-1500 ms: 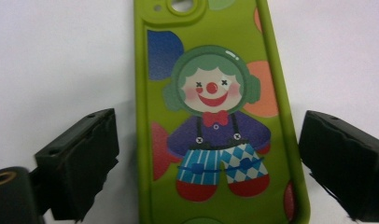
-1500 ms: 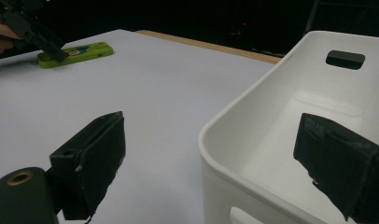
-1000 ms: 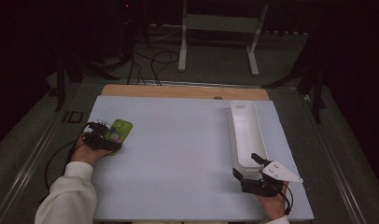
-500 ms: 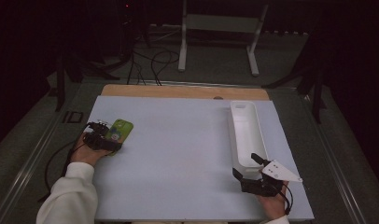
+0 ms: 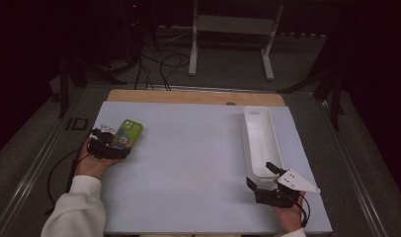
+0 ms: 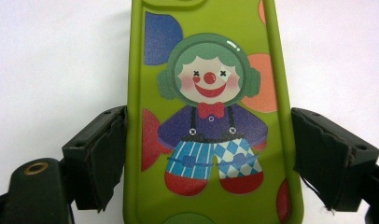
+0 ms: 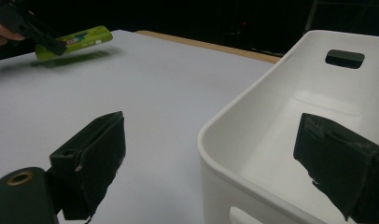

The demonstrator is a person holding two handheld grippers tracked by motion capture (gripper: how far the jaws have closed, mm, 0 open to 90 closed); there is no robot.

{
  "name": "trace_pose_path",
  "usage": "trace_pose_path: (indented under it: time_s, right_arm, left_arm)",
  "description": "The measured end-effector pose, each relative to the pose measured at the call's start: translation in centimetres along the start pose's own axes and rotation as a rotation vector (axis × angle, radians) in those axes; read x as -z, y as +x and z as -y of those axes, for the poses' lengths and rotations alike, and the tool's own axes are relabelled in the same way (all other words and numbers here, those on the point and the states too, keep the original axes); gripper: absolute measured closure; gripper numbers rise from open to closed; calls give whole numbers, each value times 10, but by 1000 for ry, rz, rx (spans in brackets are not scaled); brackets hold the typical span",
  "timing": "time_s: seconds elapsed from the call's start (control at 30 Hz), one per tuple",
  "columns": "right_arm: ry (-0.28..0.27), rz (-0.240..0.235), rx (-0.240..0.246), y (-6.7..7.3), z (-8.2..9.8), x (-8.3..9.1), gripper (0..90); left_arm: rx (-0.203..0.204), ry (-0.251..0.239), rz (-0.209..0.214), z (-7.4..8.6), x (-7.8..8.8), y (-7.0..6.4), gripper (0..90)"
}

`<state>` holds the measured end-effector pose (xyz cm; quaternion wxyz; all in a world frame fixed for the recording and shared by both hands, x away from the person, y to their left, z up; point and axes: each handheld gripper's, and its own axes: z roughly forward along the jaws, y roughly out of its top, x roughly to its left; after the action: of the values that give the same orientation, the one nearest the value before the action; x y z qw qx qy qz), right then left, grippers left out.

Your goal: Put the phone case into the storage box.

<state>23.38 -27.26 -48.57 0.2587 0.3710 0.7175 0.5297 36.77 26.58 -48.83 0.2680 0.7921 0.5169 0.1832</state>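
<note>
The left gripper [image 6: 208,163] has its jaws on either side of the green phone case [image 6: 211,112]. The left pad touches the case's edge, the right pad stands just beside it, so a firm pinch cannot be told. In the right gripper view the case appears lifted off the white counter [image 5: 188,163], near its left edge. The right gripper [image 7: 215,163] has its jaws spread around the near end wall of the white bin [image 7: 290,121], gripping nothing.

Left hand-held gripper [image 5: 120,143] clamped, right hand-held gripper [image 5: 260,175] wide open.
</note>
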Motion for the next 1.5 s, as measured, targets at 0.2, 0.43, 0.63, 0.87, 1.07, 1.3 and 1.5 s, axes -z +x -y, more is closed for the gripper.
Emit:
trace_pose_path:
  time_s: [0.2,0.43,0.63,0.87,1.07,1.3,1.5]
  right_arm:
    - [-2,0,-3,0,0,1,89]
    - [-3,0,0,1,0,0,89]
    - [-4,0,0,1,0,0,89]
    - [-5,-2,-1,1,0,0,89]
    - [-10,-9,-10,1,-1,0,89]
    - [-15,-10,-18,0,-1,1,89]
    - [-21,-12,-23,-1,-2,1,89]
  left_arm:
    - [-11,-83,-4,4,12,-7,161]
    - [-22,-136,-1,8,22,-11,161]
    - [-62,-203,-14,15,31,-22,160]
    - [-98,-268,-16,20,39,-35,161]
    - [-112,-319,-1,21,44,-43,160]
    - [-140,-368,11,21,50,-54,161]
    - [-157,-390,25,22,53,-62,161]
